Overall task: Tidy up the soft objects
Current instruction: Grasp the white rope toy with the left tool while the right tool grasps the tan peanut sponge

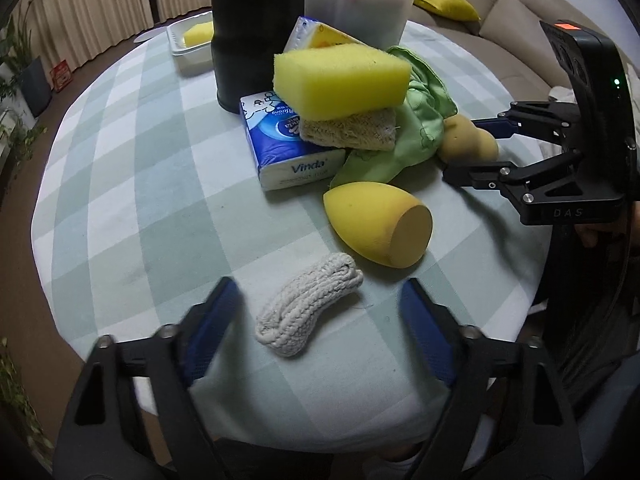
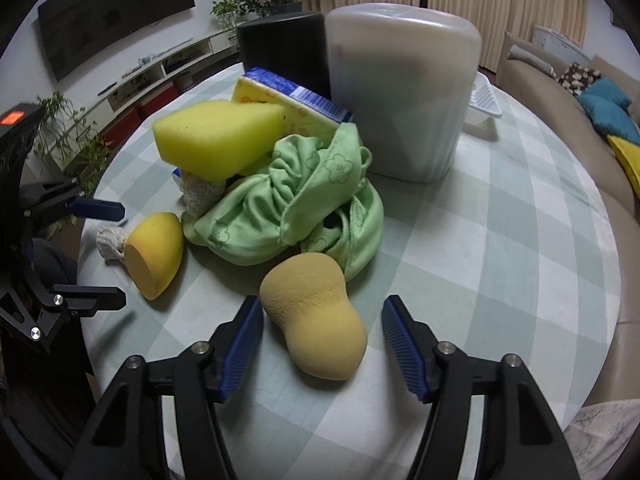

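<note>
Left gripper (image 1: pixel 316 316) held open around a knitted cream cloth roll (image 1: pixel 308 306), pads clear, right gripper (image 2: pixel 322 344) spread astride a porous tan gourd-shaped sponge (image 2: pixel 316 316), untouched, two sponges beyond: one smooth yellow egg-shaped sponge (image 1: pixel 376 224), one yellow block sponge (image 1: pixel 340 80), one crumpled green cloth (image 2: pixel 296 204), all laid on the checked tablecloth (image 1: pixel 132 184).

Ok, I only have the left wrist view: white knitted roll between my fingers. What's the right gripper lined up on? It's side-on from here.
Observer: The right gripper straddles a tan gourd-shaped sponge, pads clear of it on both sides.
Operator: Is that sponge touching the green cloth?
Observer: Its narrow end reaches the green cloth; whether they touch is unclear.
Operator: Anything behind the tall containers?
Observer: A white tray sits beside the translucent container, on its right.
</note>
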